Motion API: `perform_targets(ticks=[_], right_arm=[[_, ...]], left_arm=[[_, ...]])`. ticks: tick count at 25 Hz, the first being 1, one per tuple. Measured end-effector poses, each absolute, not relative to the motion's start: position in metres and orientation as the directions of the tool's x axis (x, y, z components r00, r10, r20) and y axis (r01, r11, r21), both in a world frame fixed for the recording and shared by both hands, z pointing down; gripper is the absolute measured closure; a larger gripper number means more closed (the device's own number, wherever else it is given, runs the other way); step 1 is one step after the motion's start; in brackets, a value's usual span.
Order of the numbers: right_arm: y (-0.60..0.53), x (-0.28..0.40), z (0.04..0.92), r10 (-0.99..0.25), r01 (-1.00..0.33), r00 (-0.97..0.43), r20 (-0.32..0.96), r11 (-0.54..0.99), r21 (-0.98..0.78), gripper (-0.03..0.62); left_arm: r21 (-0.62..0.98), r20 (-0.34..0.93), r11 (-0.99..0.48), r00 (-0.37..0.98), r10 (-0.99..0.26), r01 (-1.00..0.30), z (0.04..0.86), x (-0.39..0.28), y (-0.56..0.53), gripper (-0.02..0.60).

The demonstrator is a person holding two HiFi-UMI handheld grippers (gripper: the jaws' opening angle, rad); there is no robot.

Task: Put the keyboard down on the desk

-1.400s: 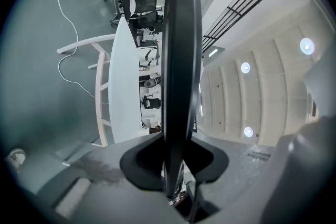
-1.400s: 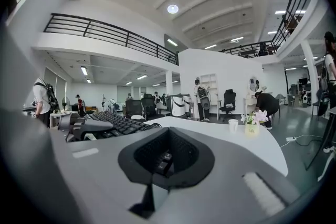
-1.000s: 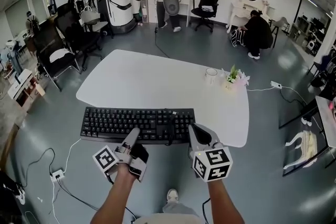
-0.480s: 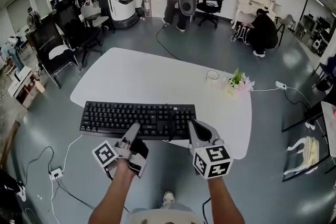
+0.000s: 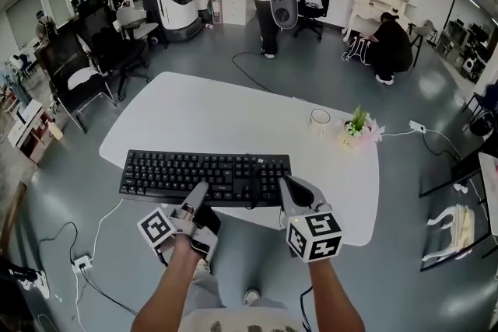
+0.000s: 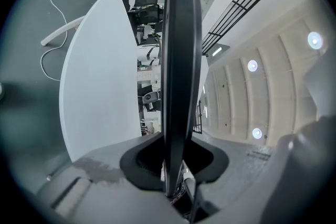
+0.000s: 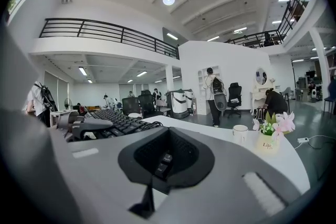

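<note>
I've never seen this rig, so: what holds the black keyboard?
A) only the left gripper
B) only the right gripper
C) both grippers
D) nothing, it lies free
C: the left gripper and the right gripper each have their jaws closed on the keyboard at its near edge.

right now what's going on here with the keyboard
A person holds a black keyboard by its near edge, with the left gripper clamped near its middle and the right gripper clamped at its right end. The keyboard is level over the near side of the white desk. Whether it rests on the desk yet cannot be told. A mug and a small flower pot stand further right on the desk.
</note>
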State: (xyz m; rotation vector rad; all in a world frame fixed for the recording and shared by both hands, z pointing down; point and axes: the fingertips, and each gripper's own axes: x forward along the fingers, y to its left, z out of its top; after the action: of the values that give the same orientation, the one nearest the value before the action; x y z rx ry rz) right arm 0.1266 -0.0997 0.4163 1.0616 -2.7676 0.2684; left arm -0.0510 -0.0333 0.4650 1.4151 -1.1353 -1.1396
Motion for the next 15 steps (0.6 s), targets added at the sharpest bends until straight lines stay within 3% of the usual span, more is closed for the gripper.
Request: perform_targets(ticks=[15], right_arm=[[-0.192,0.022,0.427,-0.757,-0.794,-0.602,0.254,0.602,-0.088,0.594]], left_arm=[[0.993,-0.091,-0.11,0.288,-0.953,-0.052,0.477,-0.166,-0.157,0.492]])
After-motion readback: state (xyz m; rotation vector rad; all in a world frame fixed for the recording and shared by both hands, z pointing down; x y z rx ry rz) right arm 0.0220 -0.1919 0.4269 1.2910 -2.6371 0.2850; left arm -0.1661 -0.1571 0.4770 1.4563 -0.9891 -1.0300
